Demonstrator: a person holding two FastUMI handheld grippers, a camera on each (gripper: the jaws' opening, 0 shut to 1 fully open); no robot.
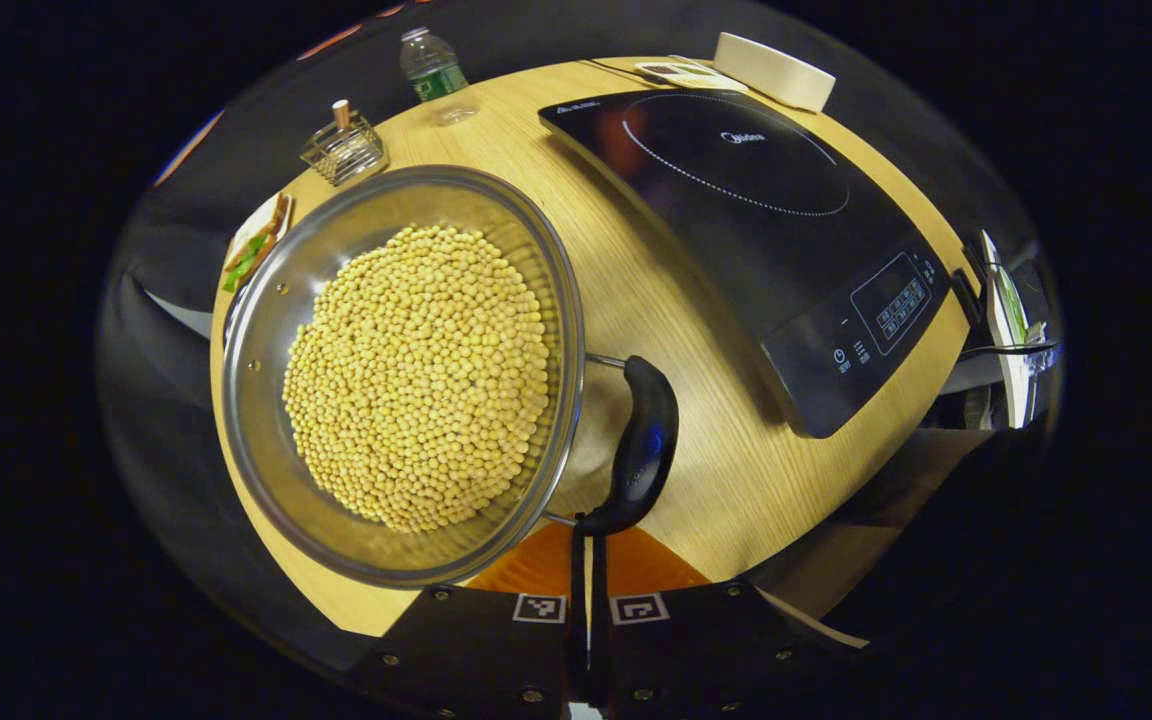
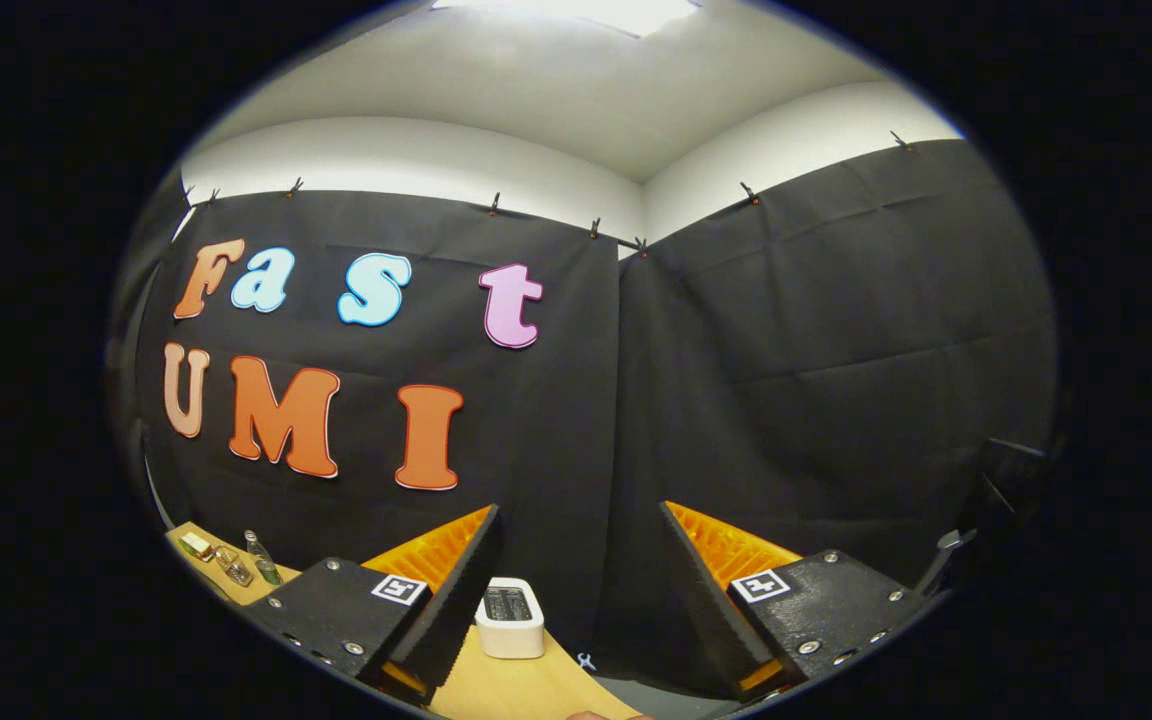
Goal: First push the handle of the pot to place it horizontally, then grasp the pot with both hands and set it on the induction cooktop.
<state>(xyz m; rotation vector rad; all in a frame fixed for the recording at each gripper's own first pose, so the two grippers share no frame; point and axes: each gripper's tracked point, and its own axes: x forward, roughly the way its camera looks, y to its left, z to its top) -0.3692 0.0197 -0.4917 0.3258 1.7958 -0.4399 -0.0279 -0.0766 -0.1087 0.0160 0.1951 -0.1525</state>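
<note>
A steel pot (image 1: 266, 400) full of yellow beans sits on the left part of the wooden table (image 1: 696, 470). Its curved black handle (image 1: 644, 445) hangs off the pot's right side on two thin wires. My left gripper (image 1: 588, 535) is shut, and its fingertips touch the near end of that handle. The black induction cooktop (image 1: 766, 220) lies to the right of the pot, with bare table between them. In the right gripper view my right gripper (image 2: 581, 512) is open and empty, raised and facing the booth wall.
Along the table's far edge stand a water bottle (image 1: 433, 68), a small wire basket (image 1: 343, 148), a plate of food (image 1: 256, 245) and a white round container (image 1: 774, 70). A cable (image 1: 1006, 348) runs off the cooktop's right side. A white toaster-like box (image 2: 509, 618) sits below the right gripper.
</note>
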